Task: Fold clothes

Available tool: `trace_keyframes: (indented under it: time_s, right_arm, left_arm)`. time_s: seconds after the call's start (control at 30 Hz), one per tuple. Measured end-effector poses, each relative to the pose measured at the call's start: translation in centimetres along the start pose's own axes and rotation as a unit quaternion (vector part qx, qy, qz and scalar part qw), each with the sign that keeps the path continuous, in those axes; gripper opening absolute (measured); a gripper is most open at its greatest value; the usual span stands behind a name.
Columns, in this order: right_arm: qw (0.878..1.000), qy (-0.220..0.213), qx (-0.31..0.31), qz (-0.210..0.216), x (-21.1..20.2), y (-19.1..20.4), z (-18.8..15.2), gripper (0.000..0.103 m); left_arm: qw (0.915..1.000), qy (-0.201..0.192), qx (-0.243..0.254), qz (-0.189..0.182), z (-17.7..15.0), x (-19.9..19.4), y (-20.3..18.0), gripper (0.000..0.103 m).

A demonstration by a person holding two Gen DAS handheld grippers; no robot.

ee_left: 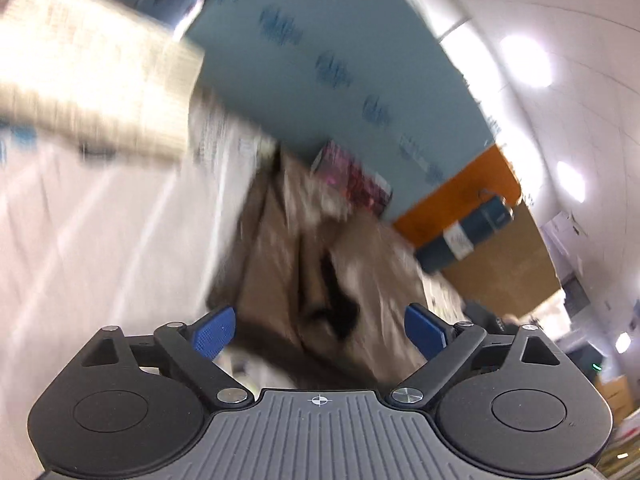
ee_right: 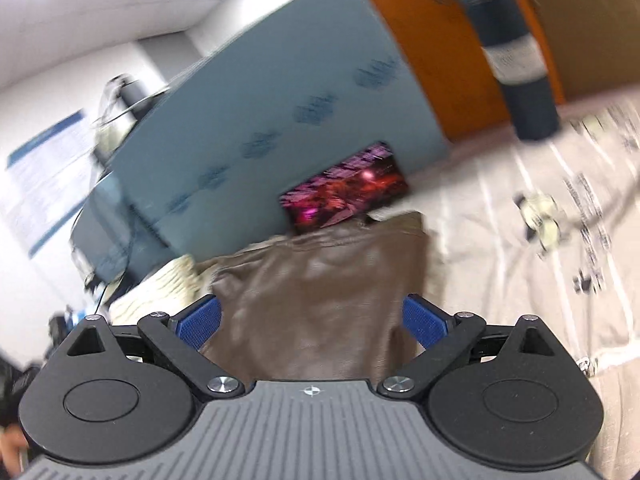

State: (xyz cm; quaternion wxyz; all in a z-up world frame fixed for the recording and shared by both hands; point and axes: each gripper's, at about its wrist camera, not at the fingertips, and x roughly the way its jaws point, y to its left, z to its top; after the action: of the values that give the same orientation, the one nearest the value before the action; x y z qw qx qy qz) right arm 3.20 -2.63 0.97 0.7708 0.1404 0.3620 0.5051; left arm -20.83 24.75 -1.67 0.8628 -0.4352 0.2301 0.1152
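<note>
A brown leather-like garment [ee_right: 320, 292] lies folded on a pale printed bedsheet [ee_right: 520, 248]. My right gripper [ee_right: 312, 320] is open, its blue pads [ee_right: 200, 322] on either side of the garment's near end, not closed on it. In the left wrist view, blurred by motion and tilted, the same brown garment [ee_left: 288, 264] lies ahead of my left gripper [ee_left: 320, 330], which is open with wide-spread blue pads [ee_left: 214, 332]. A cream knitted piece [ee_right: 168, 284] lies to the left of the brown garment.
A blue-grey panel [ee_right: 280, 92] and an orange one [ee_right: 420, 40] stand behind the bed. A dark teal flask [ee_right: 516, 48] stands on the sheet; it also shows in the left wrist view [ee_left: 464, 236]. A pink-patterned box [ee_right: 344, 196] leans against the panel. A pale box [ee_left: 88, 64] fills the left view's upper left.
</note>
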Motion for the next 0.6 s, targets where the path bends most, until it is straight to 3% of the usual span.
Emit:
trace_keyframes:
  time_s: [0.13,0.3,0.4,0.43,0.5,0.53,0.57,0.6]
  right_arm:
    - [0.999,0.019,0.037,-0.006,1.8,-1.4,0.3,0.098]
    - [0.997,0.033,0.068,-0.007,4.3,-2.4,0.2,0.097]
    - [0.996,0.029,0.078,-0.001,5.1,-2.4,-0.2,0.094]
    - [0.996,0.026,0.081,0.003,5.2,-2.4,-0.3,0.092]
    - [0.997,0.019,0.076,0.003,5.3,-2.2,-0.6,0.077]
    - [0.997,0.016,0.072,0.001,5.3,-2.3,-0.8,0.072]
    - [0.998,0.013,0.067,-0.002,5.3,-2.3,-1.0,0.063]
    - [0.998,0.010,0.063,-0.005,5.2,-2.4,-1.1,0.055]
  left_arm:
    - [0.9988,0.038,-0.027,0.015,-0.5,1.9,0.4,0.094]
    - [0.9991,0.018,-0.028,0.027,0.6,4.2,0.0,0.102]
    - [0.9993,0.009,-0.012,0.035,1.0,5.8,-1.1,0.102]
    - [0.9993,0.001,-0.003,0.038,0.8,6.1,-1.4,0.102]
    - [0.9986,-0.024,0.023,0.040,0.2,6.5,-1.8,0.102]
    - [0.9976,-0.041,0.039,0.040,-0.2,6.5,-1.9,0.100]
    - [0.9964,-0.051,0.055,0.041,-0.4,6.5,-1.9,0.089]
    - [0.9949,-0.059,0.071,0.042,-0.6,6.5,-1.9,0.066]
